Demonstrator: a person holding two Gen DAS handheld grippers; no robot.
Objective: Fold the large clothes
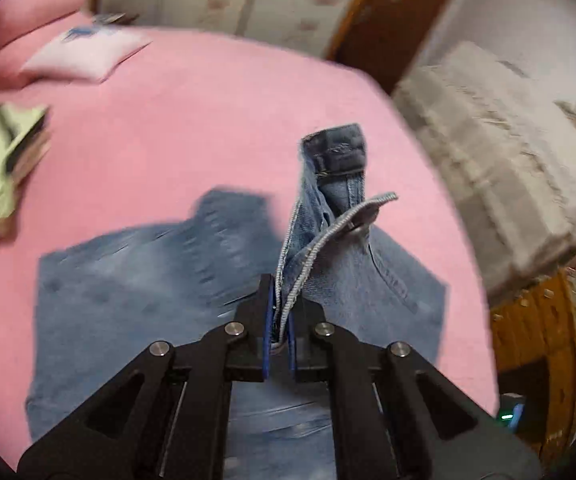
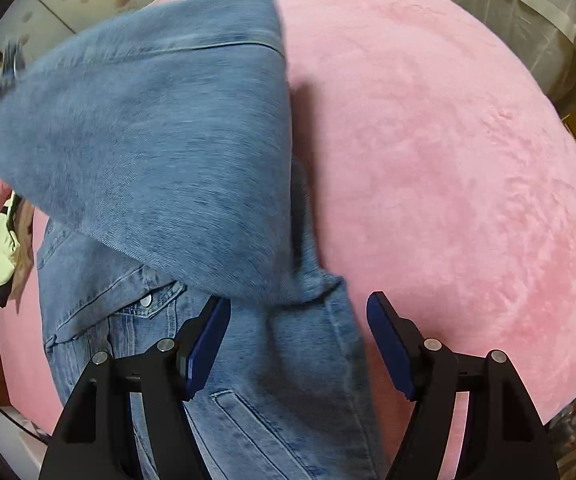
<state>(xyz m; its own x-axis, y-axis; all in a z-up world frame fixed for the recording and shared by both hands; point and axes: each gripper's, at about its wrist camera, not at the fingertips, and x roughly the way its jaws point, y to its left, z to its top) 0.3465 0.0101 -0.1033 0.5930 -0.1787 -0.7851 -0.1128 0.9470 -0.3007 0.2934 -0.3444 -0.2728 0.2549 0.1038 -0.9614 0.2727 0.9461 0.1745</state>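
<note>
Lying spread over a fuzzy pink bed cover (image 2: 448, 160): a faded blue denim jacket (image 2: 148, 140), one part lifted and draping over the chest pocket with its metal snap button (image 2: 145, 300). Pinching a stitched denim cuff edge (image 1: 316, 236) between nearly closed blue-padded fingers (image 1: 266, 344): the left gripper (image 1: 281, 320), raising that strip above the flat denim below. Hovering spread wide and gripping nothing, just over the jacket's lower panel: the right gripper (image 2: 300, 340). Resting farther off on the bed: a pale pink pillow (image 1: 88, 56) and folded yellow-green clothing (image 1: 0, 168).
</note>
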